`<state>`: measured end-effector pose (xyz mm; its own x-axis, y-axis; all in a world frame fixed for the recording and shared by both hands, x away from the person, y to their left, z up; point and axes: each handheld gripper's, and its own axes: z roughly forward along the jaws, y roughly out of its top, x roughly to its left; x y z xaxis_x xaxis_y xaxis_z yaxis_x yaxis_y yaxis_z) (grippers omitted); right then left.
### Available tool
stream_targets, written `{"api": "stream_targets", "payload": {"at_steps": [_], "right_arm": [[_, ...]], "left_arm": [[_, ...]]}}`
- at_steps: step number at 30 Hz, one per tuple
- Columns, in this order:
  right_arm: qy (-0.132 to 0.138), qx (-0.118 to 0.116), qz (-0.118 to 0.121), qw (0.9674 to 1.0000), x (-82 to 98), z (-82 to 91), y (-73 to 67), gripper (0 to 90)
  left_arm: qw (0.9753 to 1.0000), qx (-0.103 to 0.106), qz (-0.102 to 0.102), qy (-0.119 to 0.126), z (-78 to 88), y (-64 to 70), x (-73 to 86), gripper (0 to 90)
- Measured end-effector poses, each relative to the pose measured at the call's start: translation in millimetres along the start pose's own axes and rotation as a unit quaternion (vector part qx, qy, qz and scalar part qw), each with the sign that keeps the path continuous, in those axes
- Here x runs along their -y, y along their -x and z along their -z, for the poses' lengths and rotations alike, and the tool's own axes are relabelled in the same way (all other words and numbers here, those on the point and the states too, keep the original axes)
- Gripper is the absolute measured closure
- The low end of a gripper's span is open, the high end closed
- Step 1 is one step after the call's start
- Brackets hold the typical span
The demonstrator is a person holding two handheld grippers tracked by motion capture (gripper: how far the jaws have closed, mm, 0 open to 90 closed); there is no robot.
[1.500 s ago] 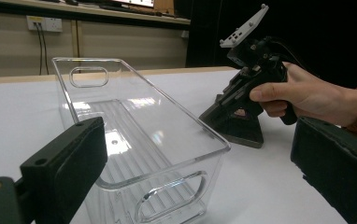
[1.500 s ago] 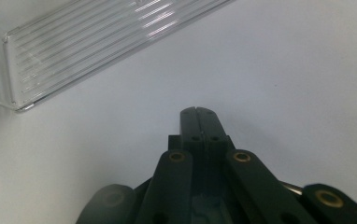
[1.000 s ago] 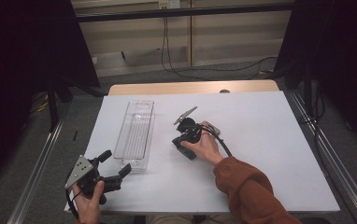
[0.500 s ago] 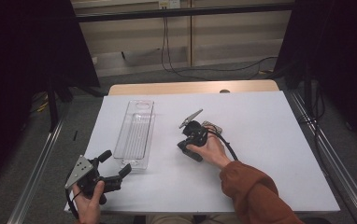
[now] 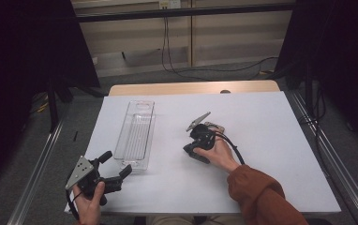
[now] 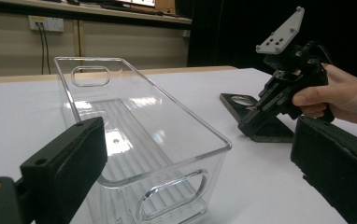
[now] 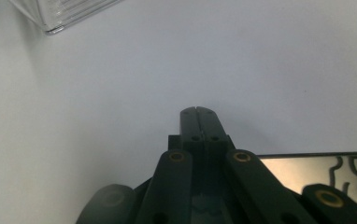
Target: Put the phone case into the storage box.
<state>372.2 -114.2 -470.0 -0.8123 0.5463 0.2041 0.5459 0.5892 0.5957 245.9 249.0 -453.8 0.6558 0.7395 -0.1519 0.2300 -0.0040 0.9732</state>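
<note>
A clear plastic tray [image 5: 135, 133] lies lengthwise left of the middle of the white table [image 5: 271, 140], with nothing in it. My left gripper [image 5: 117, 162] is held at the near left corner, open, its jaws spread wide toward the tray's near end [image 6: 167, 196]. My right gripper [image 5: 189, 151] is held by a hand [image 5: 221, 154] at the table's middle, tilted down, with its tips at the table surface. In the right gripper view its jaws [image 7: 198, 111] are pressed together with nothing between them. A flat dark plate [image 6: 242, 100] with a round hole lies on the table under that gripper [image 6: 279, 88].
The flat plate's shiny patterned face [image 7: 307, 170] lies just beside the right gripper's body. A cable [image 5: 231, 145] loops from the right gripper past the hand. A wooden strip [image 5: 191, 88] runs along the table's far edge, and metal rails [image 5: 327, 154] flank both sides.
The right hand and its gripper have shifted slightly to the right, away from the tray. The left gripper has stayed where it was.
</note>
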Motion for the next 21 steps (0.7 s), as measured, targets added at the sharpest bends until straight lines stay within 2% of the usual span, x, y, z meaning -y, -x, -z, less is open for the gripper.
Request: {"api": "stream_targets", "payload": {"at_steps": [4,8,11,21], "right_arm": [[0.003,-0.001,0.005,1.0000,6.3,4.5,1.6,90.0],[-0.001,0.000,0.009,1.0000,8.9,7.4,1.5,90.0],[-0.002,0.002,0.003,1.0000,14.2,11.6,1.0,90.0],[-0.004,0.002,0.004,1.0000,24.8,20.9,3.0,90.0]], "left_arm": [[1.0000,0.001,-0.007,-0.004,0.6,-0.5,-0.4,3.9],[1.0000,0.000,-0.004,-0.003,0.6,0.2,-0.5,3.9],[1.0000,0.002,0.000,0.000,-0.1,-0.3,-0.2,4.0],[1.0000,-0.001,-0.006,-0.004,0.8,-0.2,-0.7,3.9]]}}
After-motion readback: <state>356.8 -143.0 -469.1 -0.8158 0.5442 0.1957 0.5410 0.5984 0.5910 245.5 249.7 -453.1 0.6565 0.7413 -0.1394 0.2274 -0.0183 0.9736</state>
